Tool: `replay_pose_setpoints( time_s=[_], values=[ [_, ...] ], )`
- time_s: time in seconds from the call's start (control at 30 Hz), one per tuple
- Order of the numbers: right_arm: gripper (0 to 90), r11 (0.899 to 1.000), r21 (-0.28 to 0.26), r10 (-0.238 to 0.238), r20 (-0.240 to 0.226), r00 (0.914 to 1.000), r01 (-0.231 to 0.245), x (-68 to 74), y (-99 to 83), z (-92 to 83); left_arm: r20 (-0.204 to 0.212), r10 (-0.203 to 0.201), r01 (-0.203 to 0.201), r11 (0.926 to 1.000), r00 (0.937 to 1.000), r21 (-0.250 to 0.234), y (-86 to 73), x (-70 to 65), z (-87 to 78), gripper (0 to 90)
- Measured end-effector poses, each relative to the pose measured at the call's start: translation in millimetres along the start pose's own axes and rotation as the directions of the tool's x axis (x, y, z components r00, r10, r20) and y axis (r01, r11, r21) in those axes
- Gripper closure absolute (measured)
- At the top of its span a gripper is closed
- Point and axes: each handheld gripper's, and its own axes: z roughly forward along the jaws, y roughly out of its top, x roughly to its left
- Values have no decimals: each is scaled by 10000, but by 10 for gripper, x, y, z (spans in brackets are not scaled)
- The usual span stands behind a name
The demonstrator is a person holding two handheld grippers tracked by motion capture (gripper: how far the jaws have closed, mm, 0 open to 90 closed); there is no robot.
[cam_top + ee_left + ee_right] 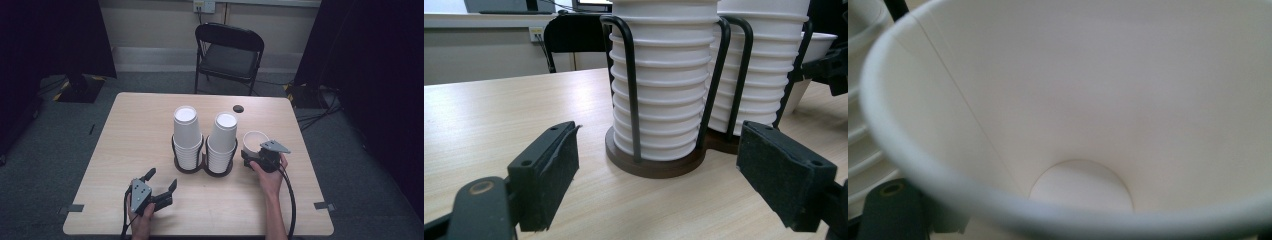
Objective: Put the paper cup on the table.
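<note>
evidently the right tongs [256,159] are clamping the upright loose cup [254,140] beside the racked stacks [205,142], keeping it steady on the worktop [135,130]. the left tongs [162,185] are waiting apart, holding nothing.

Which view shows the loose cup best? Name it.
The high view: the loose cup stands upright right of the stacks at the right gripper. The right gripper view shows its inside; the left gripper view, a sliver.

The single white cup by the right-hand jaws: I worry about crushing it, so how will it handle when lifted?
The single cup looks like thin paper, so probably light and easily dented by the right gripper. Upright and open-mouthed with a narrow base, it may tip if nudged. Its smooth wall could slip.
</note>
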Motion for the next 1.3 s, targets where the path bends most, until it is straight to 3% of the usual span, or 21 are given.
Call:
replay_pose_setpoints(
  time_s=[0.3, 0.53, 0.67, 1.1, 1.3],
  values=[
    [133, 9994, 328, -65, 83, 9999, 62, 21, -23, -34, -23, 18, -18, 10000, 10000, 3, 0, -2, 0, 169],
    [132, 9991, 336, 241, 118, 9996, -245, 9, -103, -93, -41, 36, -36, 10000, 10000, 2, 0, -4, -1, 170],
    [134, 9998, 60, 173, 227, 9996, -174, 43, -87, -181, -50, 14, -14, 10000, 10000, -9, 0, -4, -1, 170],
    [137, 9960, -152, 881, 297, 9957, -877, 120, -231, -413, -209, -59, 60, 10000, 9998, 80, 4, -4, 8, 181],
    [139, 9935, -571, 1005, 336, 9944, -985, 191, -304, -543, -252, -86, 88, 9999, 9996, 80, 3, -2, 8, 182]
  ],
)
